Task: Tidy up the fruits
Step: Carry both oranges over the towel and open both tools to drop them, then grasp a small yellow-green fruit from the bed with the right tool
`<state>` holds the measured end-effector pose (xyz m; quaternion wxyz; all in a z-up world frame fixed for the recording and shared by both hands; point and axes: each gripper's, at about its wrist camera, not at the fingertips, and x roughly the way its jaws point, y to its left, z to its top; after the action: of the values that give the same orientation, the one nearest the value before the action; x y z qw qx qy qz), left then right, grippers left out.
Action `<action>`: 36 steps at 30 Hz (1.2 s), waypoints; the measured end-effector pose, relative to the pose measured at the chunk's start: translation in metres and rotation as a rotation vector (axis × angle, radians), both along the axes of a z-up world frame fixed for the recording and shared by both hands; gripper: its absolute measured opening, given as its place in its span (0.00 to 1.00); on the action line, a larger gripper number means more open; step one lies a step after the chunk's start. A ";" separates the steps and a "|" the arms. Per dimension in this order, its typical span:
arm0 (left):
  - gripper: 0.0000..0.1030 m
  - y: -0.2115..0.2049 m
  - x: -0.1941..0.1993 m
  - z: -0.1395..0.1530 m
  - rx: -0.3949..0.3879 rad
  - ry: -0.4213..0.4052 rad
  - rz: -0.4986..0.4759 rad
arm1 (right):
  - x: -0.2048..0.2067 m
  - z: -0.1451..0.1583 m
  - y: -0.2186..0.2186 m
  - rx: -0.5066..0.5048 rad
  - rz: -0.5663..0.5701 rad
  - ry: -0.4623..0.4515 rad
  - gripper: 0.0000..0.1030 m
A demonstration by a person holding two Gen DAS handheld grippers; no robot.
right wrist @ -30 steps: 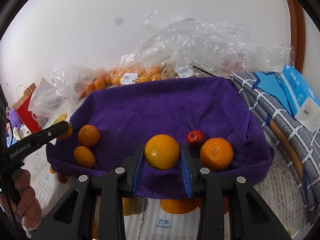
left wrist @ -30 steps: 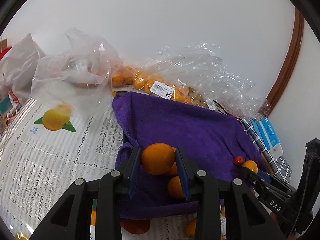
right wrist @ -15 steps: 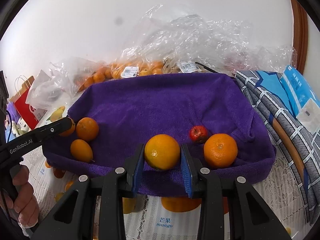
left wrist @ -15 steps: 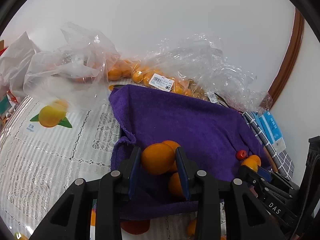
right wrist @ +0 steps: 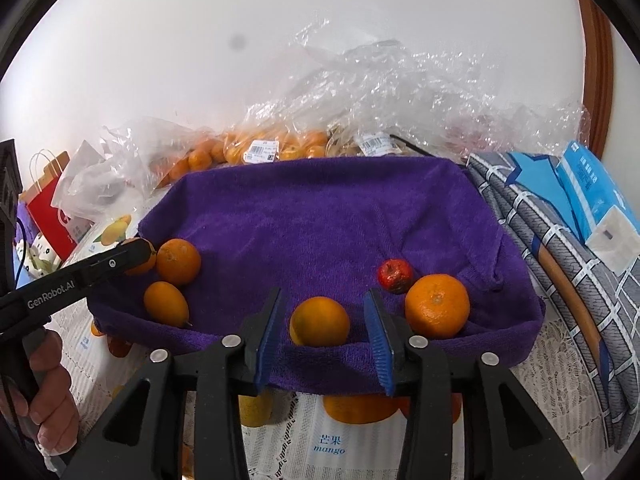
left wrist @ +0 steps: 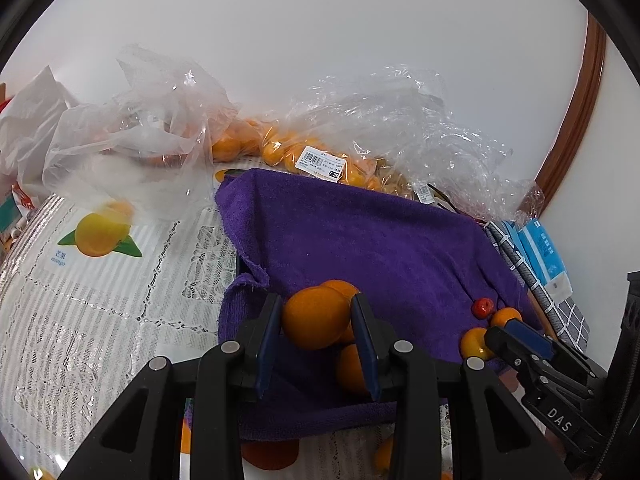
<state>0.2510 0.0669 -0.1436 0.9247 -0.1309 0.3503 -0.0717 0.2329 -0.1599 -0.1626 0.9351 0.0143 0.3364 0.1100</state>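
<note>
A purple towel (right wrist: 328, 220) lines a tray on the table. My left gripper (left wrist: 316, 330) is shut on an orange (left wrist: 314, 322) above the towel's near left corner, over two other oranges (left wrist: 352, 368). My right gripper (right wrist: 324, 324) is open, its jaws standing on either side of an orange (right wrist: 319, 321) that rests on the towel's front edge. To its right lie a bigger orange (right wrist: 437, 306) and a small red fruit (right wrist: 395, 275). Two oranges (right wrist: 178, 261) lie at the towel's left, by the left gripper's tip (right wrist: 132, 256).
Clear plastic bags (right wrist: 380, 92) with small oranges (right wrist: 256, 148) lie behind the towel against the white wall. A checked cloth (right wrist: 560, 280) and blue tissue pack (right wrist: 592, 196) are at the right. A red paper bag (right wrist: 48, 208) stands at the left. A fruit-print tablecloth (left wrist: 100, 280) covers the table.
My right gripper has opened and let go of its orange, which now rests on the towel's front edge. My left gripper still holds its orange and has moved slightly lower.
</note>
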 end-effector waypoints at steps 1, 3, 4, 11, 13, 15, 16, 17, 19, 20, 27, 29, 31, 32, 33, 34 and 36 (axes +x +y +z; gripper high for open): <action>0.33 0.000 0.000 0.000 0.000 0.000 -0.001 | -0.001 0.001 0.000 -0.002 -0.002 -0.006 0.42; 0.33 0.000 0.000 0.000 -0.001 0.001 0.000 | -0.004 0.002 0.001 -0.004 0.002 -0.025 0.42; 0.34 0.000 0.000 0.000 -0.003 0.000 -0.002 | -0.005 0.003 0.001 -0.007 0.001 -0.030 0.42; 0.42 -0.007 -0.001 0.001 0.022 -0.024 -0.019 | -0.007 0.004 0.002 -0.017 -0.009 -0.045 0.42; 0.45 -0.008 -0.002 0.002 0.024 -0.033 -0.023 | -0.006 0.003 0.002 -0.015 -0.015 -0.032 0.42; 0.46 -0.007 -0.004 0.004 0.018 -0.042 -0.022 | -0.006 0.003 0.001 -0.015 -0.027 -0.033 0.42; 0.46 -0.006 -0.004 0.004 0.014 -0.047 -0.020 | -0.006 0.003 0.000 -0.013 -0.032 -0.037 0.42; 0.46 -0.005 -0.005 0.005 0.008 -0.051 -0.018 | -0.008 0.004 -0.001 -0.006 -0.034 -0.045 0.42; 0.47 -0.001 -0.005 0.006 -0.008 -0.055 -0.010 | -0.010 0.008 -0.002 0.002 -0.026 -0.051 0.42; 0.47 0.001 -0.005 0.006 -0.014 -0.055 -0.006 | -0.012 0.009 -0.003 0.005 -0.023 -0.048 0.42; 0.47 0.015 -0.005 0.012 -0.069 -0.059 0.018 | -0.034 0.013 -0.002 0.041 0.000 0.010 0.42; 0.49 0.019 -0.006 0.014 -0.093 -0.065 0.021 | -0.043 0.010 0.002 0.040 0.019 0.035 0.42; 0.50 0.023 -0.008 0.017 -0.110 -0.078 0.024 | -0.050 0.006 0.008 0.016 0.024 0.040 0.42; 0.50 0.024 -0.009 0.018 -0.112 -0.083 0.026 | -0.054 0.003 0.014 -0.008 0.032 0.043 0.42; 0.50 0.024 -0.010 0.019 -0.112 -0.087 0.028 | -0.056 0.001 0.017 -0.024 0.037 0.046 0.42; 0.51 0.025 -0.011 0.019 -0.111 -0.090 0.032 | -0.057 -0.002 0.020 -0.036 0.041 0.049 0.42; 0.51 0.025 -0.011 0.019 -0.114 -0.091 0.036 | -0.057 -0.006 0.025 -0.054 0.044 0.057 0.41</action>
<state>0.2403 0.0921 -0.1245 0.9318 -0.1863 0.3009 -0.0810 0.1756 -0.1349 -0.1683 0.9226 -0.0153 0.3659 0.1212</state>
